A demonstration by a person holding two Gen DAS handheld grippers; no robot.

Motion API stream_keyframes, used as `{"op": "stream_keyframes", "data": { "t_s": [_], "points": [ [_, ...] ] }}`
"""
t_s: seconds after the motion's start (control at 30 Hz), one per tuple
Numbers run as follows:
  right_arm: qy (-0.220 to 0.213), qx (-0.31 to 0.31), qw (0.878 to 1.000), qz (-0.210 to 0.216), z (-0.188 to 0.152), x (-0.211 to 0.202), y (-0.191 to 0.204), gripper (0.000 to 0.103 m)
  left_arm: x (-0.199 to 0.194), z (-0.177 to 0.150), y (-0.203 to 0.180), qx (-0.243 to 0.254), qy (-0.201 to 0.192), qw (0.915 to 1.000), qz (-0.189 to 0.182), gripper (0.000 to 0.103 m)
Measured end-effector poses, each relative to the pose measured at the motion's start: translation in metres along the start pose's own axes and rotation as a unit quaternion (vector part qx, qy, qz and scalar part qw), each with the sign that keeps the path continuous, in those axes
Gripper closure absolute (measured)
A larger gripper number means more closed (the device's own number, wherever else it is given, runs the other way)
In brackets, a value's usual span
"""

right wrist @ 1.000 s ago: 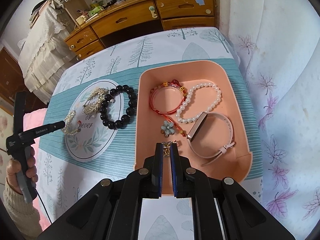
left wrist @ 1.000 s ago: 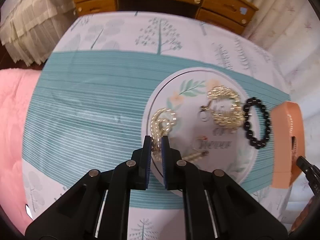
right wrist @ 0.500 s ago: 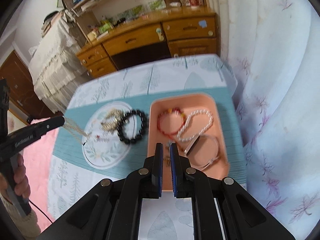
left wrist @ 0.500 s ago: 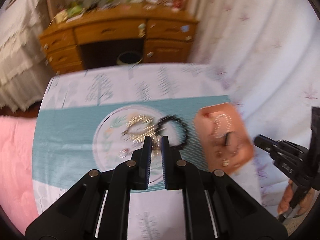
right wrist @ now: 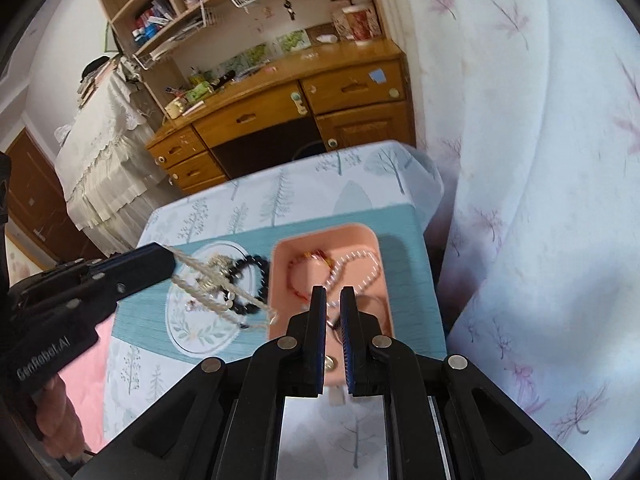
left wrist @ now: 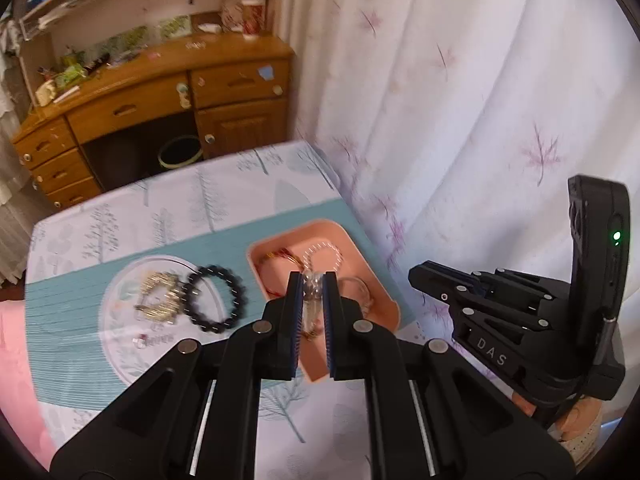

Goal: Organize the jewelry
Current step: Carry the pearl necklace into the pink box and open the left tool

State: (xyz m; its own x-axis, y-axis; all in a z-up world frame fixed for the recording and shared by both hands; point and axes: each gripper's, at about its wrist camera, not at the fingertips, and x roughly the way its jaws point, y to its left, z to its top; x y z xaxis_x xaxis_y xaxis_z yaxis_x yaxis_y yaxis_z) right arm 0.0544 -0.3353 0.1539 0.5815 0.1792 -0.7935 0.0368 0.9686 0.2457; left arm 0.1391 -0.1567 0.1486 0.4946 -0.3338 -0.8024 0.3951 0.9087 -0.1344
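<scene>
My left gripper (left wrist: 313, 280) is shut on a pearl-and-gold chain (left wrist: 311, 300) and holds it in the air over the pink tray (left wrist: 376, 280). In the right wrist view the chain (right wrist: 218, 286) hangs from the left gripper (right wrist: 170, 258) above the white floral plate (right wrist: 184, 328). The plate (left wrist: 116, 352) holds gold jewelry (left wrist: 160, 294), and a black bead bracelet (left wrist: 214, 300) lies half on it. The tray (right wrist: 284, 252) holds a red bracelet (right wrist: 310, 270), a white pearl string (right wrist: 356, 268) and a watch, partly hidden. My right gripper (right wrist: 333, 294) is nearly shut and empty, raised over the tray's near end.
The table has a tree-print cloth with a teal band (right wrist: 400, 224). A white curtain (right wrist: 540, 160) hangs close on the right. A wooden desk (right wrist: 288, 108) with drawers stands beyond the table. Pink bedding (left wrist: 16, 380) lies to the left.
My left gripper has lifted the pearl-and-gold chain off the plate and carried it right, over the tray. My right gripper has risen and pulled back from the tray.
</scene>
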Motion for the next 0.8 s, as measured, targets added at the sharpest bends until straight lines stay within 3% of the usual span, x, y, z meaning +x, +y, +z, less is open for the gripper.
{"op": "stream_keyframes", "data": {
  "t_s": [0.27,0.67,0.8],
  "points": [
    [0.022,0.015,1.000,-0.010,-0.025,0.021,-0.028,0.096,0.060,-0.028,-0.024,0.013,0.059,0.9979,-0.022,0.096],
    [0.047,-0.001,0.999,-0.025,-0.041,0.058,-0.021,0.096,0.088,-0.045,-0.021,0.026,0.095,0.9949,-0.021,0.093],
    [0.053,-0.006,0.998,-0.024,-0.043,0.064,-0.014,0.095,0.088,-0.049,-0.011,0.023,0.096,0.9950,-0.016,0.070]
  ]
}}
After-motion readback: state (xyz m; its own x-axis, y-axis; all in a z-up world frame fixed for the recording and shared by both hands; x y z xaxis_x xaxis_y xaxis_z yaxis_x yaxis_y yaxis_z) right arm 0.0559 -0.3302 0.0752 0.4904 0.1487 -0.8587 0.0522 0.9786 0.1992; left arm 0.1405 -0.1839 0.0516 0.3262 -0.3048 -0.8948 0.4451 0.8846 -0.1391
